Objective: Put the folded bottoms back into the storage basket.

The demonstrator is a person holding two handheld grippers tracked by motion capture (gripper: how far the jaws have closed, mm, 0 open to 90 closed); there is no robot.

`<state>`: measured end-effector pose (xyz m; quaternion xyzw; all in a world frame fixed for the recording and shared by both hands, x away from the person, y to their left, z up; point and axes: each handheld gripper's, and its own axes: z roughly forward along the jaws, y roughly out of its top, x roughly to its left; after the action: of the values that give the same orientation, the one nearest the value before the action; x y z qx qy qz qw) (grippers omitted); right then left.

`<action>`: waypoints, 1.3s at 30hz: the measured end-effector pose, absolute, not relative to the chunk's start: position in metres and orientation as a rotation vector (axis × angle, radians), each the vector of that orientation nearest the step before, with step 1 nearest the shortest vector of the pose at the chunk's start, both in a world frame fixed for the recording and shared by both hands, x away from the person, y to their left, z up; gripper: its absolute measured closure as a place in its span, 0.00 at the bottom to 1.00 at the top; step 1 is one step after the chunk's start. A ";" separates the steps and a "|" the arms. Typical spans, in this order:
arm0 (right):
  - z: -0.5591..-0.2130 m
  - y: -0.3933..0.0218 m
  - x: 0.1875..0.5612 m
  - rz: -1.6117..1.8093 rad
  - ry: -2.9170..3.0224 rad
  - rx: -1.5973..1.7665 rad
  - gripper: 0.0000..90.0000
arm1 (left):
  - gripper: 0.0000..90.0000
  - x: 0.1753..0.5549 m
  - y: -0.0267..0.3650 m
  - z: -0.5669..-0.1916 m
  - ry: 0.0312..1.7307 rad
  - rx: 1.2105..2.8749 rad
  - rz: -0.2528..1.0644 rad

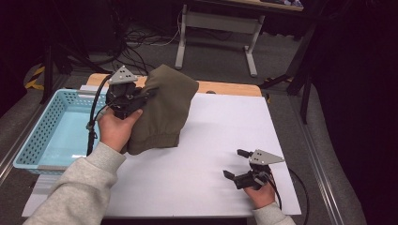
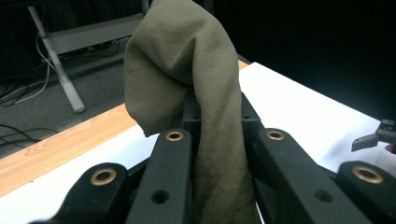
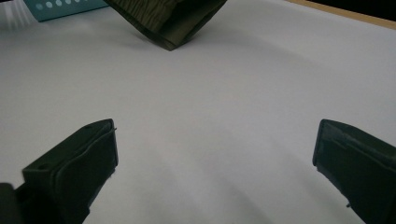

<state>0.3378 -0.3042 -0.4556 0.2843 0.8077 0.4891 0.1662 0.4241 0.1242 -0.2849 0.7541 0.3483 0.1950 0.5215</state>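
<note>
Olive cloth [image 1: 164,110] is pinched in the left gripper [image 1: 141,98], jaws clamped on a fold, and held up off the white mat [image 1: 211,140], prob. for moving to the blue basket [image 1: 47,136] just beside. Right gripper [image 1: 237,164] is kept low w/ jaws spread, nothing held. Path isn't blocked.

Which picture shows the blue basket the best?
The high view: the whole blue basket sits at the table's left edge, beside the left gripper holding the green cloth. The right gripper view catches a corner.
</note>
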 end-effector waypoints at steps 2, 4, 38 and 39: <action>-0.456 -0.304 0.338 1.390 2.300 0.810 0.00 | 0.90 0.424 0.125 -0.284 0.834 1.807 0.469; -0.456 -0.304 0.338 1.390 2.299 0.811 0.00 | 0.90 0.423 0.131 -0.280 0.837 1.805 0.481; -0.456 -0.304 0.338 1.382 2.300 0.814 0.00 | 0.90 0.403 0.190 -0.250 0.894 1.782 0.571; -0.456 -0.304 0.338 1.382 2.300 0.814 0.00 | 0.90 0.403 0.192 -0.250 0.894 1.781 0.574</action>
<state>0.3379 -0.3040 -0.4559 0.2861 0.8085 0.4860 0.1681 0.4027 0.1919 -0.2502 0.7392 0.3712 0.2381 0.5090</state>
